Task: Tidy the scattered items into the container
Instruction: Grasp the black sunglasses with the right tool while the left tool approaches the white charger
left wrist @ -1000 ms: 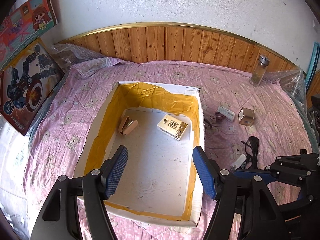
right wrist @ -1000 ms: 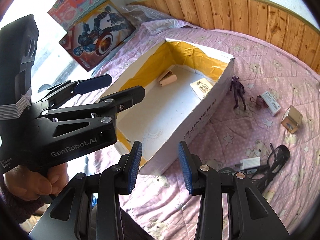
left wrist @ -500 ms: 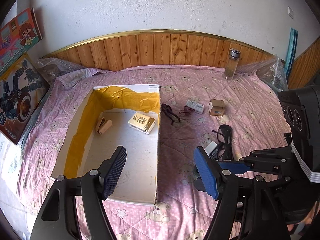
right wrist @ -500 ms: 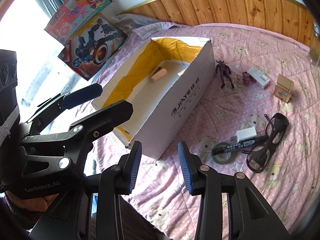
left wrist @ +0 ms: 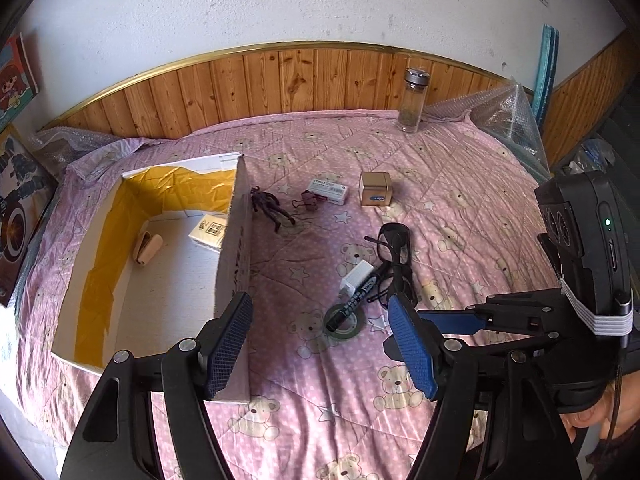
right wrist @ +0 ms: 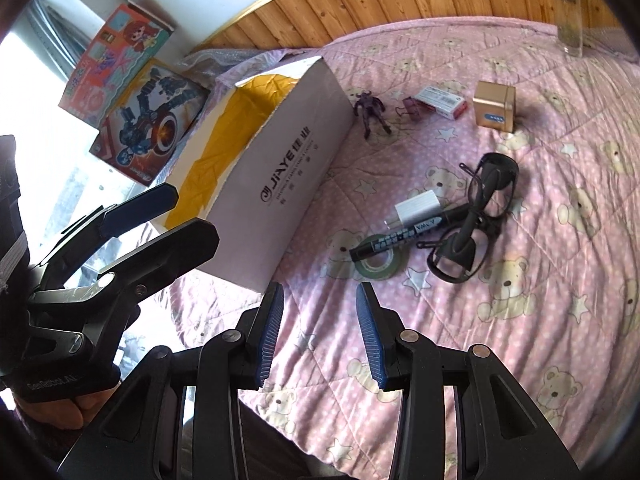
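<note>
On the pink bear-print bedspread [left wrist: 460,184], at about nine o'clock in the left wrist view, sits the white cardboard box [left wrist: 234,248] lined with yellow tape, its top open. Inside it lie a small yellow packet [left wrist: 210,231] toward the far wall and a beige clip-like item [left wrist: 147,247] at its nine o'clock.

Just outside the box's right wall, at twelve o'clock from the left gripper [left wrist: 320,342], lies a dark purple toy figure [left wrist: 269,205]. A purple binder clip [left wrist: 306,203] touches a white and red flat box [left wrist: 329,191] at the figure's three o'clock, and a gold cube box [left wrist: 375,188] stands farther along the same line. Nearer the grippers, a black marker [left wrist: 354,298] rests across a roll of green tape [left wrist: 342,323], with a white charger plug [left wrist: 354,277] touching the marker and black glasses [left wrist: 394,248] tangled with a cord just beside them. A glass bottle [left wrist: 414,100] stands upright at one o'clock near the wooden wall panel.

The left gripper hangs above the bedspread with its fingers spread wide and nothing between them. The right gripper [right wrist: 320,338] is likewise released and empty, its jaws parted over bare cloth at six o'clock from the tape roll; a hand [left wrist: 600,412] holds it at the lower right edge of the left view.
</note>
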`<state>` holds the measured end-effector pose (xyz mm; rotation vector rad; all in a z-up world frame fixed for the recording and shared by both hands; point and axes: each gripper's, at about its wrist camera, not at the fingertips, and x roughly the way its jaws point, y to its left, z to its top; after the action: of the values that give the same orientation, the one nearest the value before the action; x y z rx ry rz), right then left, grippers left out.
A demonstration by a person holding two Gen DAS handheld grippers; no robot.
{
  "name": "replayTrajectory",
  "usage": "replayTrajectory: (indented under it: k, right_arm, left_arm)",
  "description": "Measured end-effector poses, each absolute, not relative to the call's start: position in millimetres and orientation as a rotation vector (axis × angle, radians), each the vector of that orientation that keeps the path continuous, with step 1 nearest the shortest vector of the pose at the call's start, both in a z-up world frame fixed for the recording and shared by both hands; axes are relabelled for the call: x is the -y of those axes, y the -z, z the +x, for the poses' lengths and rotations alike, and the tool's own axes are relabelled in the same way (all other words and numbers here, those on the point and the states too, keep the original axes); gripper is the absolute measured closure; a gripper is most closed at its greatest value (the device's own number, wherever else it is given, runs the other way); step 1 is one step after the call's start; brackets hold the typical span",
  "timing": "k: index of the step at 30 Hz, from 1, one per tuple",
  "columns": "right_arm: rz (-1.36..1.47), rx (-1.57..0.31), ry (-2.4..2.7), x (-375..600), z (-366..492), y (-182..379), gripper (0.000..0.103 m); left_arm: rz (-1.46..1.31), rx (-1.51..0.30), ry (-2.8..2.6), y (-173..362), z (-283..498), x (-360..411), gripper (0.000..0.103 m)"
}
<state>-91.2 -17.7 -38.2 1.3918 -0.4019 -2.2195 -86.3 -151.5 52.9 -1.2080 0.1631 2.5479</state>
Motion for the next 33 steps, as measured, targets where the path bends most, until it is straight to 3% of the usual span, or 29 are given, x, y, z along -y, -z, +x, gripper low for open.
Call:
replayTrajectory:
  k: [20,33]
  right_arm:
    - [1.448,0.809,2.317,-78.3,-126.1,90.6,0.06]
    - [1.568,0.903,2.261,-88.2,-182.6,139.7,0.06]
  left_arm:
    - [-1.347,-0.192,-2.43,19.5,-144.5,98.5,0.032]
    - [-1.518,-0.161,-2.365,95.4,-201.1,87.4,0.032]
